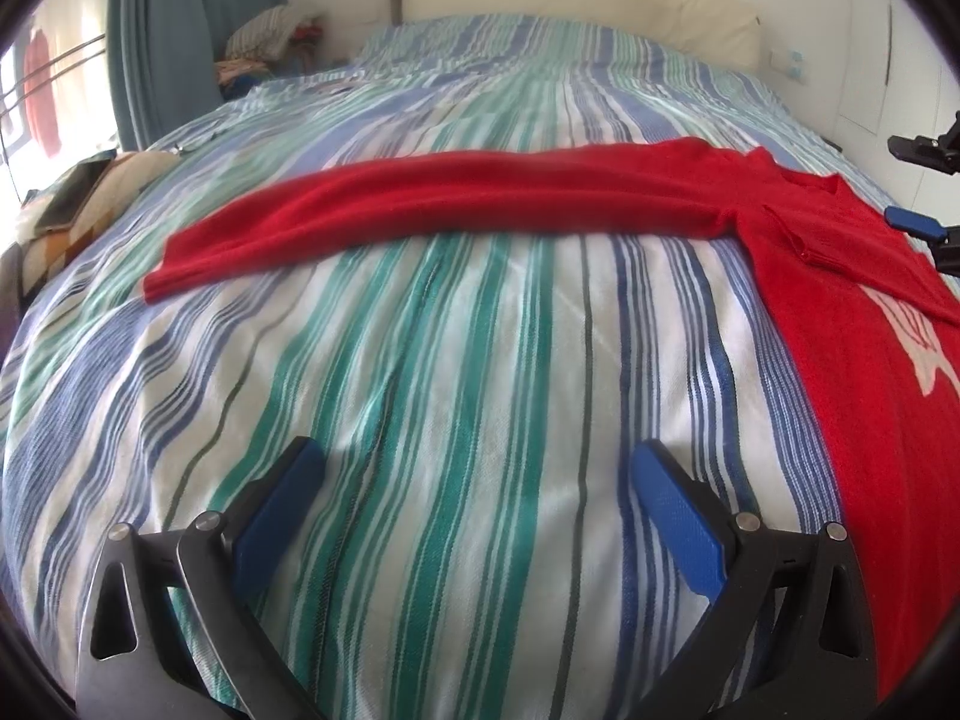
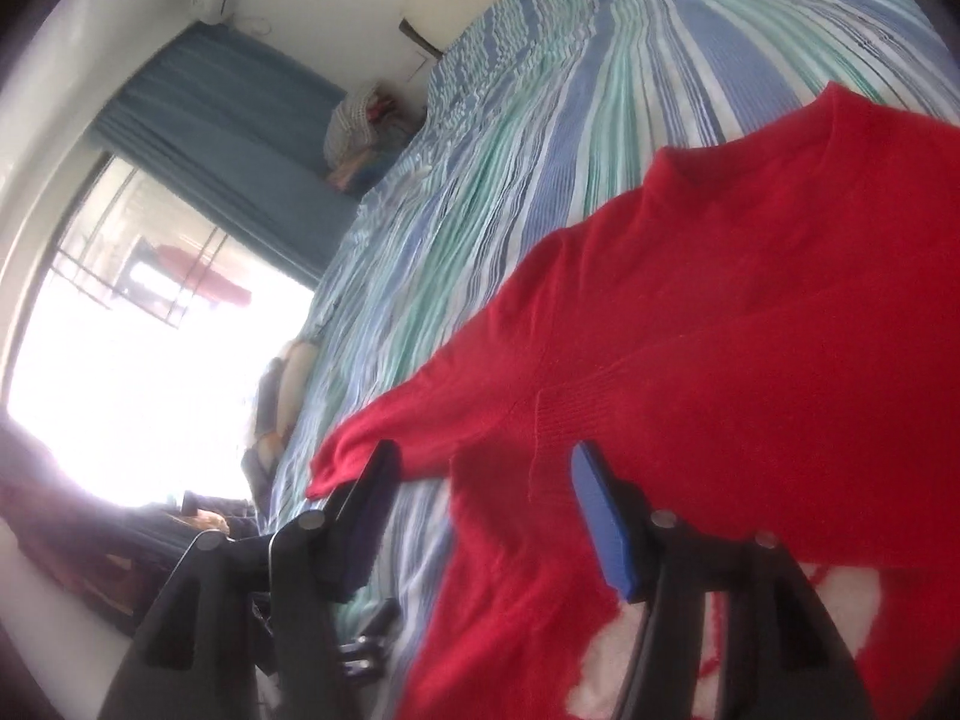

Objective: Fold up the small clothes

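A red knitted sweater (image 1: pixel 840 330) lies flat on the striped bedcover (image 1: pixel 450 390). One long sleeve (image 1: pixel 420 198) stretches out to the left, and a white motif (image 1: pixel 918 336) shows on the chest. My left gripper (image 1: pixel 474 450) hovers open over bare cover in front of that sleeve, holding nothing. At the right edge of the left wrist view, my right gripper (image 1: pixel 909 183) stands above the sweater's shoulder. In the right wrist view the right gripper (image 2: pixel 486 453) is open and tilted above the sweater (image 2: pixel 720 330), close to the armpit seam, and its pads grip no cloth.
A cream headboard cushion (image 1: pixel 600 6) bounds the far end of the bed. A blue curtain (image 1: pixel 162 30) and a bright window (image 2: pixel 120 348) are on the left. Piled clothes (image 1: pixel 270 39) sit beside the bed's far left corner. A patterned cushion (image 1: pixel 78 204) rests at the left edge.
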Tool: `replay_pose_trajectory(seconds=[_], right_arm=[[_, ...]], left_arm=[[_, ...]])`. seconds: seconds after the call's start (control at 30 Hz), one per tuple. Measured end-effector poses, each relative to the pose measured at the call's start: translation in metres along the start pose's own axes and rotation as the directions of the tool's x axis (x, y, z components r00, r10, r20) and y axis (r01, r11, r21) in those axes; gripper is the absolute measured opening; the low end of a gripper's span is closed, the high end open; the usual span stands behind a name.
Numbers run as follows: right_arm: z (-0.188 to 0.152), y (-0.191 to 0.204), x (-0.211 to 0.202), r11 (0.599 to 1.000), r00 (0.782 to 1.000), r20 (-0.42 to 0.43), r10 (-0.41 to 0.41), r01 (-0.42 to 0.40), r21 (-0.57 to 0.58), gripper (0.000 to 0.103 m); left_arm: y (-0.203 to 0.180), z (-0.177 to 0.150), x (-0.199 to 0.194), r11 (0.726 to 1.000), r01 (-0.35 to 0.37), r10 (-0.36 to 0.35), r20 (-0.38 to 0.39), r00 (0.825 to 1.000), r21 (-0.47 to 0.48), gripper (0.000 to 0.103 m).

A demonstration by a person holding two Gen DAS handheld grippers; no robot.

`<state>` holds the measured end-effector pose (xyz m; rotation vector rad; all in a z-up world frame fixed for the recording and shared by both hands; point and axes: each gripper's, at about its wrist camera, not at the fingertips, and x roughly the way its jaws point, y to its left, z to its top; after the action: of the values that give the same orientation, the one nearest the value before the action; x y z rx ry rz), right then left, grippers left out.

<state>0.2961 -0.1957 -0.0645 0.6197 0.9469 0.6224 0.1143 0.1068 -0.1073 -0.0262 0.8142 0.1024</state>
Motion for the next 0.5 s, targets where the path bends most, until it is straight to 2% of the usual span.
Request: replay_pose_trajectory(seconds=[0.1, 0.17, 0.2, 0.23, 0.27, 0.3, 0.4, 0.43, 0.5], right_arm=[[0.007, -0.037, -0.038, 0.995, 0.996, 0.072, -0.053, 0.047, 0.083, 0.062], [0.011, -0.075, -0.065, 0.976, 0.98, 0.095, -0.173, 0.158, 0.149, 0.063], [0.011, -0.096, -0.076, 0.951, 0.958, 0.089, -0.271, 0.253, 0.175, 0.063], [0.013, -0.116, -0.088, 0.916, 0.927, 0.085, -0.366, 0.342, 0.208, 0.063], [0.011, -0.135, -0.103, 0.894, 0.907, 0.102, -0.408, 0.375, 0.246, 0.06], [0.008, -0.146, -0.119, 0.892, 0.905, 0.137, -0.402, 0.353, 0.283, 0.055], [-0.004, -0.147, -0.158, 0.909, 0.905, 0.237, -0.354, 0.274, 0.314, 0.057], [-0.007, -0.138, -0.165, 0.925, 0.914, 0.243, -0.326, 0.255, 0.282, 0.057], [-0.016, -0.12, -0.169, 0.957, 0.946, 0.211, -0.247, 0.205, 0.204, 0.057]], left_arm=[[0.0, 0.001, -0.001, 1.0, -0.005, 0.005, 0.001, 1.0, 0.003, 0.102], [-0.001, 0.001, -0.001, 1.0, -0.006, 0.006, 0.002, 1.0, 0.004, 0.102], [-0.001, 0.001, -0.001, 1.0, -0.006, 0.006, 0.002, 1.0, 0.004, 0.102], [-0.001, 0.001, -0.001, 1.0, -0.005, 0.005, 0.002, 1.0, 0.004, 0.102], [-0.001, 0.001, -0.001, 1.0, -0.005, 0.005, 0.003, 1.0, 0.004, 0.102], [-0.001, 0.001, -0.001, 1.0, -0.004, 0.004, 0.004, 1.0, 0.004, 0.102], [-0.001, 0.001, -0.001, 1.0, -0.005, 0.005, 0.007, 1.0, 0.004, 0.102], [-0.001, 0.001, -0.001, 1.0, -0.006, 0.005, 0.007, 1.0, 0.004, 0.102], [-0.001, 0.002, -0.001, 1.0, -0.007, 0.007, 0.007, 1.0, 0.004, 0.102]])
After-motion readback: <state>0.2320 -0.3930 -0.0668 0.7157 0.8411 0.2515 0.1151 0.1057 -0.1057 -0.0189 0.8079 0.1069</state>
